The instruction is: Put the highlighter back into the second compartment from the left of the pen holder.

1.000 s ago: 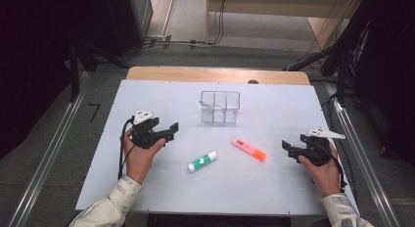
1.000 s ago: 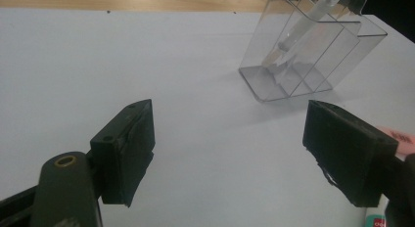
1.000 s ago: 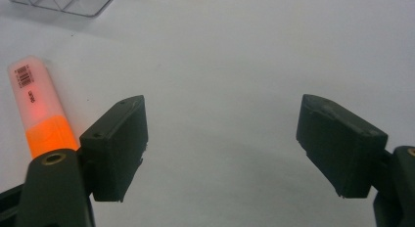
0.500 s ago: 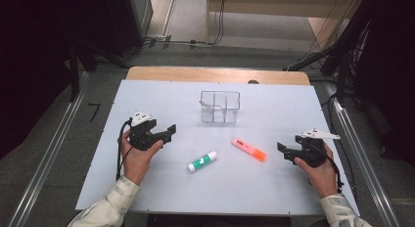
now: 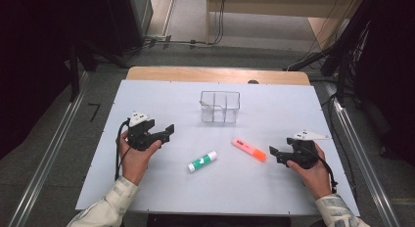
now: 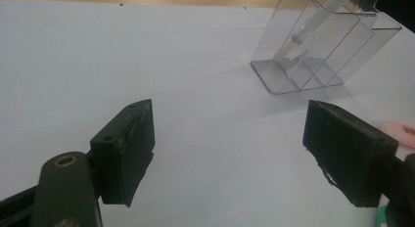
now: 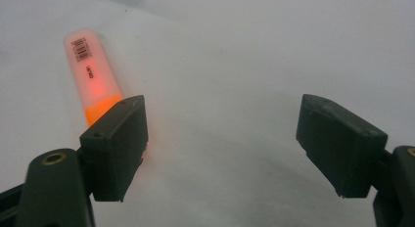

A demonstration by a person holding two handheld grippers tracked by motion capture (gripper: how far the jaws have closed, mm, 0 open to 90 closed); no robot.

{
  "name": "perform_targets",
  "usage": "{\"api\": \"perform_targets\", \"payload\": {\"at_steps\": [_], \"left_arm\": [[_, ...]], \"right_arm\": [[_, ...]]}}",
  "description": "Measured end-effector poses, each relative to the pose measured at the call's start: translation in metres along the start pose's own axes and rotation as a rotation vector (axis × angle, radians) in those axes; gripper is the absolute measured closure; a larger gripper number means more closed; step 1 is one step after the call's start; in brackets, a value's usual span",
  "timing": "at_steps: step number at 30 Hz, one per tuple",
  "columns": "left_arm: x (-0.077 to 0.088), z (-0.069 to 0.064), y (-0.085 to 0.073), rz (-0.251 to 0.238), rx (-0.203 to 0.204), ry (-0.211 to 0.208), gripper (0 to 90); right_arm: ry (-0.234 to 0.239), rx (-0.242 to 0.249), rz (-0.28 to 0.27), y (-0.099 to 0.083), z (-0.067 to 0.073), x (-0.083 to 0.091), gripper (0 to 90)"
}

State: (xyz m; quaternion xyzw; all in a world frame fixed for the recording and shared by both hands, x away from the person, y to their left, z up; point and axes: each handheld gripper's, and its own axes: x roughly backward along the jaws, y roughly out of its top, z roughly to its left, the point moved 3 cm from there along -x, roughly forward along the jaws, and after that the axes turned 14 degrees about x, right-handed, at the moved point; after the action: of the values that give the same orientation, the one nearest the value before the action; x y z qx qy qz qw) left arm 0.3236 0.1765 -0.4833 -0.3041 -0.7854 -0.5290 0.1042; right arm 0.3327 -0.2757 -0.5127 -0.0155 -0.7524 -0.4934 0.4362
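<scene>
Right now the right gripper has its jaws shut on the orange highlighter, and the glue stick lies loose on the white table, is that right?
Not quite. The right gripper is open, not shut on the orange highlighter: the right gripper view shows its jaws spread wide, the highlighter lying beyond the left-hand jaw, with nothing between them. The glue stick does lie loose on the white table.

Orange highlighter's (image 7: 93,82) near end behind the right tool's jaw

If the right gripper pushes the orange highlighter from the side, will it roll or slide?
The orange highlighter looks flattish, so it would probably slide or pivot, not roll. Its smooth plastic body may slip between the fingers. It seems stiff and light.
</scene>
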Motion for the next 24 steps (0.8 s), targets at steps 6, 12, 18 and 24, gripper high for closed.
{"api": "perform_targets", "payload": {"at_steps": [6, 12, 18, 24], "left_arm": [[0.0, 0.0, -0.001, 0.004, 0.001, 0.001, 20.3], [-0.001, 0.0, -0.001, 0.007, 0.0, 0.001, 20.3], [-0.002, 0.0, -0.002, 0.007, 0.002, -0.001, 20.4], [-0.002, 0.0, -0.002, 0.006, 0.003, 0.002, 20.4]], "right_arm": [[0.014, 0.014, 0.002, 0.001, 0.005, -0.002, 18.1], [0.032, 0.025, 0.002, 0.002, 0.009, -0.005, 18.3], [0.055, 0.037, 0.007, 0.004, 0.015, -0.008, 18.6], [0.072, 0.036, 0.008, 0.004, 0.018, -0.01, 19.1]]}}
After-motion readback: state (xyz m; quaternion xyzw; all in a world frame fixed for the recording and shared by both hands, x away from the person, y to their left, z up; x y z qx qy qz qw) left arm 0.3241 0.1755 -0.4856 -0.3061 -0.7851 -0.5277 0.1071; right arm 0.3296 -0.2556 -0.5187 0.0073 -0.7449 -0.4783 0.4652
